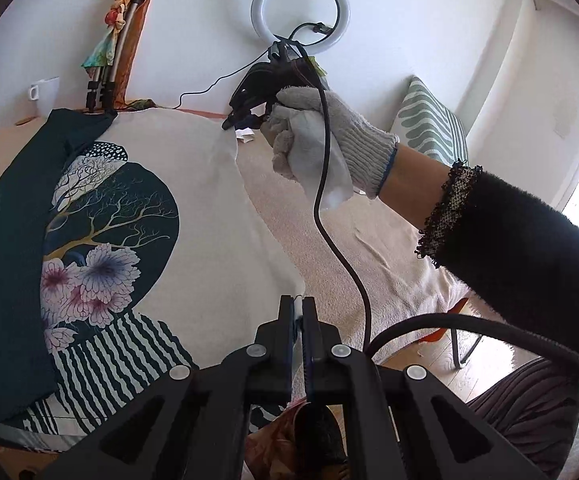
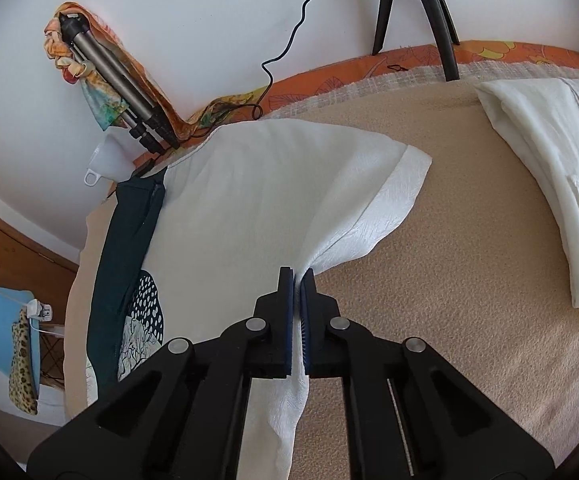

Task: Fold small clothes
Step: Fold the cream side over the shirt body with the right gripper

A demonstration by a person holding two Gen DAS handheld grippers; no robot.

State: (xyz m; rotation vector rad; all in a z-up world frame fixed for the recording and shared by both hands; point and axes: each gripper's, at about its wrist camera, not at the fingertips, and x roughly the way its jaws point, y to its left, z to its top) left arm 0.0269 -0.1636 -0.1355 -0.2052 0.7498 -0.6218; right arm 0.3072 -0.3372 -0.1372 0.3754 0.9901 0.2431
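Filling the left half of the left wrist view, the printed shirt (image 1: 137, 208) lies on the beige surface (image 1: 329, 248), its lower edge pinched by the closed left tool (image 1: 298, 304). In the right wrist view, the right tool (image 2: 298, 276) clamps its white sleeve (image 2: 369, 208) at centre.

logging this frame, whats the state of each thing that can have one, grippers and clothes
left gripper: shut on the printed top's edge
right gripper: shut on the top's white side
printed top: spread flat, print up, not yet folded
white garment: folded, lying apart on the beige cover
ring light: off
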